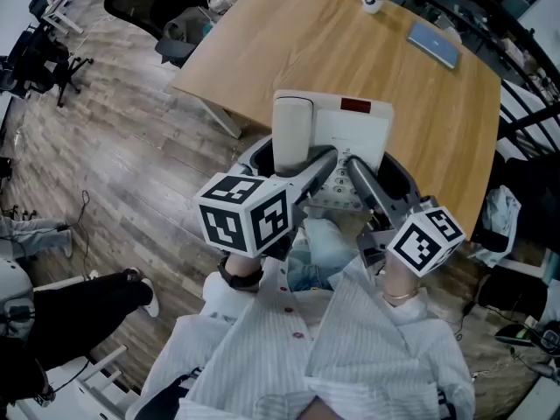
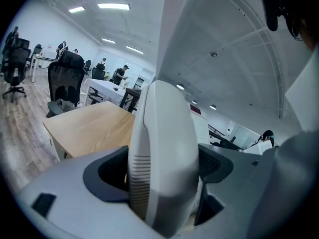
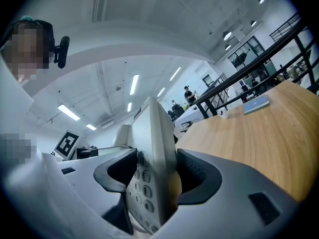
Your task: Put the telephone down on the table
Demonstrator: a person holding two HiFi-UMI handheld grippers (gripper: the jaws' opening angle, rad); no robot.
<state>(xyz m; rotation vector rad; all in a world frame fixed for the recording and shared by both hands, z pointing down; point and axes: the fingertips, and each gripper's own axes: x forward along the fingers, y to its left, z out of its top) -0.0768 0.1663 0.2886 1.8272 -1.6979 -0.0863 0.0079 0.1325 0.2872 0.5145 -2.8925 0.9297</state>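
Your left gripper (image 2: 162, 171) is clamped on the white handset (image 1: 293, 129), and your right gripper (image 3: 154, 178) on the keypad side of the white plastic desk telephone (image 1: 354, 134), held at the light wooden table's (image 1: 289, 42) near edge. Push both forward together, lower level, release once flat.

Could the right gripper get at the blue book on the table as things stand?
Probably not: the right gripper is shut on the telephone, and the blue book lies at the far edge of the table.
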